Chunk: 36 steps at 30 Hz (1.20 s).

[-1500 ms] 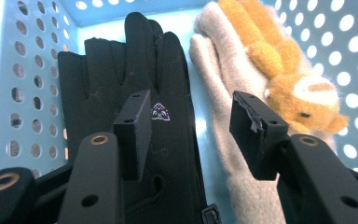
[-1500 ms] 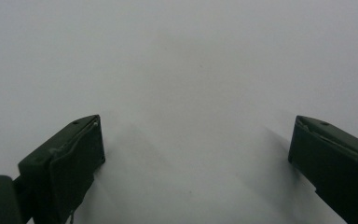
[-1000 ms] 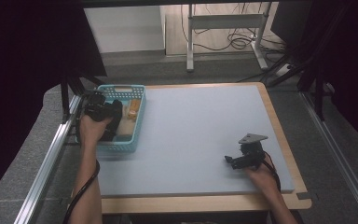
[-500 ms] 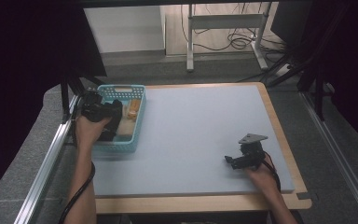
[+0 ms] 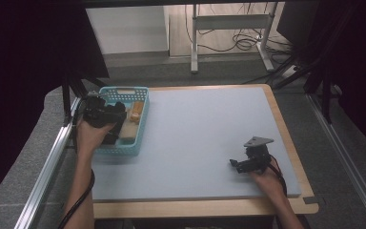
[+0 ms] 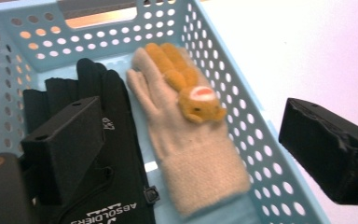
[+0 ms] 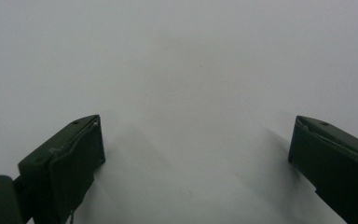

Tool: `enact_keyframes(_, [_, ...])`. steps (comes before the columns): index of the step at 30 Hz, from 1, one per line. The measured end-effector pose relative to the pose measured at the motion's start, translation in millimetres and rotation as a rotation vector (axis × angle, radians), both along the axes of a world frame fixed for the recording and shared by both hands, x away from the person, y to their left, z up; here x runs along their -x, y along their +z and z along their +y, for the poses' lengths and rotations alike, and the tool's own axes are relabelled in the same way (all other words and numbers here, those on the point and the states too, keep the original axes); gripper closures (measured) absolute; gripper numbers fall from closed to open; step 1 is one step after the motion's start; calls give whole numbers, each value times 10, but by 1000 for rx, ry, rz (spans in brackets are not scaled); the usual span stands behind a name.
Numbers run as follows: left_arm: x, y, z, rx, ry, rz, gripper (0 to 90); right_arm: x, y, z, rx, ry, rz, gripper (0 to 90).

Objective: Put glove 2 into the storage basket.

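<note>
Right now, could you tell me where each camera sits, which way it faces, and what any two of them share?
High view: above the person's side, facing forward and down on the table; both forearms, left gripper, right gripper.
Left gripper view: rides that gripper, looking into the blue basket at a black glove and beige glove; open jaws, just widened, nothing between.
Right gripper view: faces bare tabletop; open jaws.
Shared: basket and gloves, high and left views.
</note>
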<state>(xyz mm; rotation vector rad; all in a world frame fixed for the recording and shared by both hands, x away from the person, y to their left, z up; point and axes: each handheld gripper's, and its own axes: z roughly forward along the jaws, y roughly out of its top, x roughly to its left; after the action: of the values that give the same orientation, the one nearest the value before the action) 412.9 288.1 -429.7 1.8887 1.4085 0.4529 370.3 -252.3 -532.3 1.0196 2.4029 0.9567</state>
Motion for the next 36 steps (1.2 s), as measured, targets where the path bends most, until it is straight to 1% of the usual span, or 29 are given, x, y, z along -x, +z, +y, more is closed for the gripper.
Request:
enact_keyframes(10, [104, 41, -163, -1, -58, -26, 24, 2, 0, 1, 1, 0, -3, 31])
enact_keyframes(15, [134, 27, -214, 23, -81, -29, 18, 2, 0, 2, 1, 0, -2, 31])
enact_keyframes(19, [150, 9, -269, 26, -104, -30, 14, 2, 1, 2, 1, 0, -3, 31])
enact_keyframes(21, [160, -1, -309, 18, -114, -29, 10, 3, 0, 3, 1, 0, -4, 31])
enact_keyframes(25, [185, -28, -399, 30, -137, -34, 10, 1, 0, 2, 1, 0, -2, 31])
enact_keyframes(36, [256, -94, -685, 18, -201, -50, 8, 4, 1, 5, 0, -1, -2, 31])
